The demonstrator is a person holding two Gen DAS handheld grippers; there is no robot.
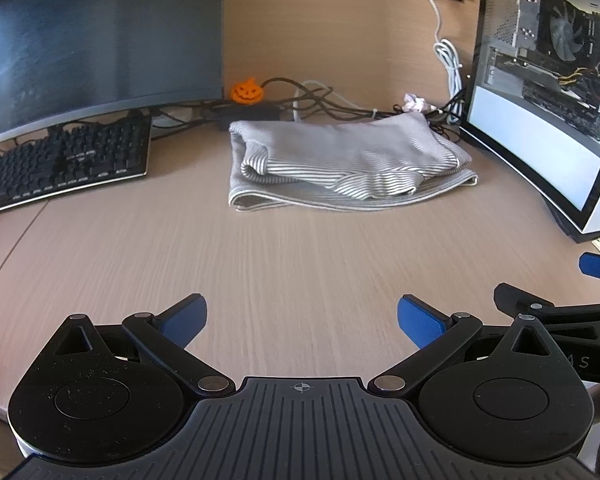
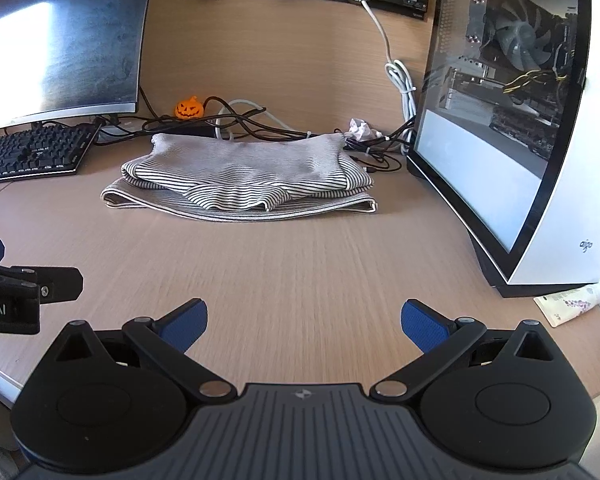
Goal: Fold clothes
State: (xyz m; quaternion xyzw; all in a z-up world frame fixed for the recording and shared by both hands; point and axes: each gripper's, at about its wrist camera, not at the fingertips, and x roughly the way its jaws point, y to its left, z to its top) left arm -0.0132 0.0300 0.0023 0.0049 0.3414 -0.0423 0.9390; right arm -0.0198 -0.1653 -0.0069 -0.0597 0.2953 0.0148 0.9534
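A grey and white striped garment (image 1: 340, 164) lies folded in a flat stack on the wooden desk, toward the back centre; it also shows in the right wrist view (image 2: 244, 178). My left gripper (image 1: 302, 320) is open and empty, held over bare desk well in front of the garment. My right gripper (image 2: 304, 322) is open and empty, also well short of the garment. The right gripper's blue pad shows at the right edge of the left wrist view (image 1: 598, 266). Part of the left gripper shows at the left edge of the right wrist view (image 2: 28, 292).
A black keyboard (image 1: 60, 160) and a dark monitor (image 1: 100, 36) stand at the left. A white PC case with a glass side (image 2: 520, 140) stands at the right. Tangled cables (image 2: 260, 124), an orange pumpkin figure (image 2: 189, 108) and a tube (image 2: 572, 304) lie around.
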